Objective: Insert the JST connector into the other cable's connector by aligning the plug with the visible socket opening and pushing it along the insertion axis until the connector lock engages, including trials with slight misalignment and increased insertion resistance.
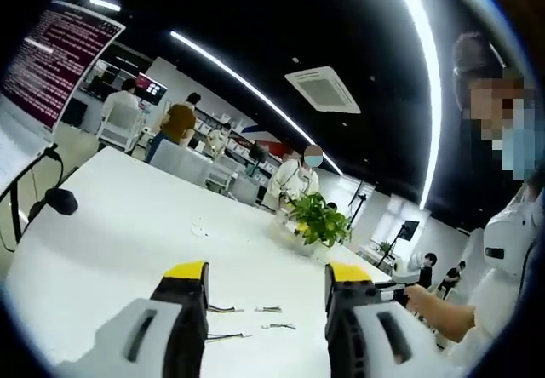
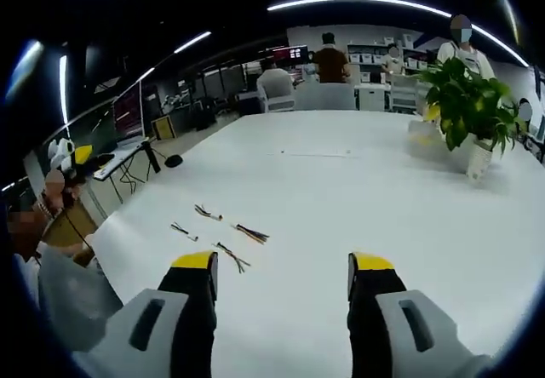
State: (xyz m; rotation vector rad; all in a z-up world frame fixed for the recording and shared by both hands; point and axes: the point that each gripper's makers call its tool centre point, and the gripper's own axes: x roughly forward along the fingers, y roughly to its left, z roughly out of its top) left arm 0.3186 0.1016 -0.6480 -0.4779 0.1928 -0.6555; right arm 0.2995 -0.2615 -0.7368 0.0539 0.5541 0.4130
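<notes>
You have not picked anything up yet: left gripper (image 1: 266,289) and right gripper (image 2: 282,280) both gape empty above the cables (image 2: 223,233) beside the potted plant (image 2: 464,105). Next, grasp one connector each.

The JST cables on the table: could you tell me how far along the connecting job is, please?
Nothing looks done yet. The small cables lie loose and separate on the white table. Nothing is in hand: the left claw and right claw are both open and empty. Picking up, aligning and mating the connectors all remain.
</notes>
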